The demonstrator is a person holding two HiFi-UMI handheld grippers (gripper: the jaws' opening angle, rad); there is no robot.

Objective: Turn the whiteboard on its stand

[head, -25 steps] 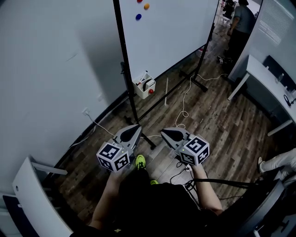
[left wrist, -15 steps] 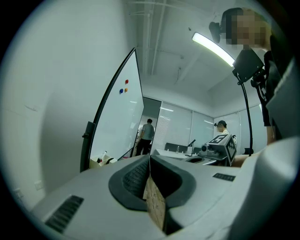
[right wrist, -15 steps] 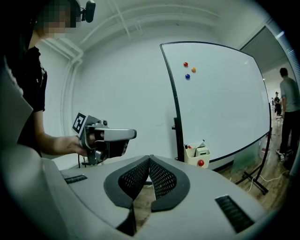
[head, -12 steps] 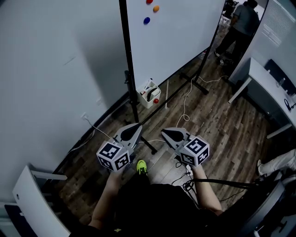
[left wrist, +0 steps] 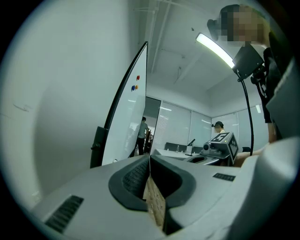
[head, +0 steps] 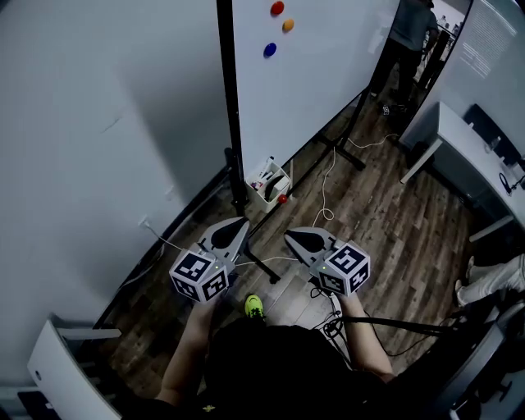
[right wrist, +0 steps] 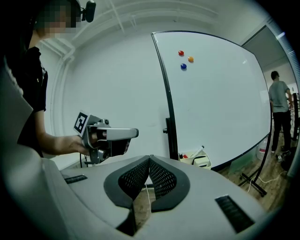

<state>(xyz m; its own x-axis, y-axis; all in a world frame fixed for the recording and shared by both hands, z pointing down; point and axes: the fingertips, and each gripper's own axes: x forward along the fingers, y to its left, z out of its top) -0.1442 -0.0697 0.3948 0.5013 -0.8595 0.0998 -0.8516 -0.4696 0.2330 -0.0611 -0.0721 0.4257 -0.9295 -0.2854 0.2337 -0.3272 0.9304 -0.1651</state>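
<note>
White and glossy, the whiteboard (head: 320, 74) stands upright in its black stand (head: 232, 123) beside the grey wall (head: 98, 123), ahead of both claws and touched by neither. A red magnet (head: 277, 8), an orange magnet (head: 288, 25) and a blue magnet (head: 270, 49) cling near its left edge. A small white basket (head: 271, 182) of markers sits by the foot of the near post, and a white cable (head: 326, 176) trails over the wooden floor (head: 385, 213). The left claw (head: 237, 225) and the right claw (head: 289, 238) are side by side, apart, tips toward the board, each with its jaws closed together on nothing. A table (head: 467, 143) stands at the right; a person (head: 406, 37) stands past the board's far end.
</note>
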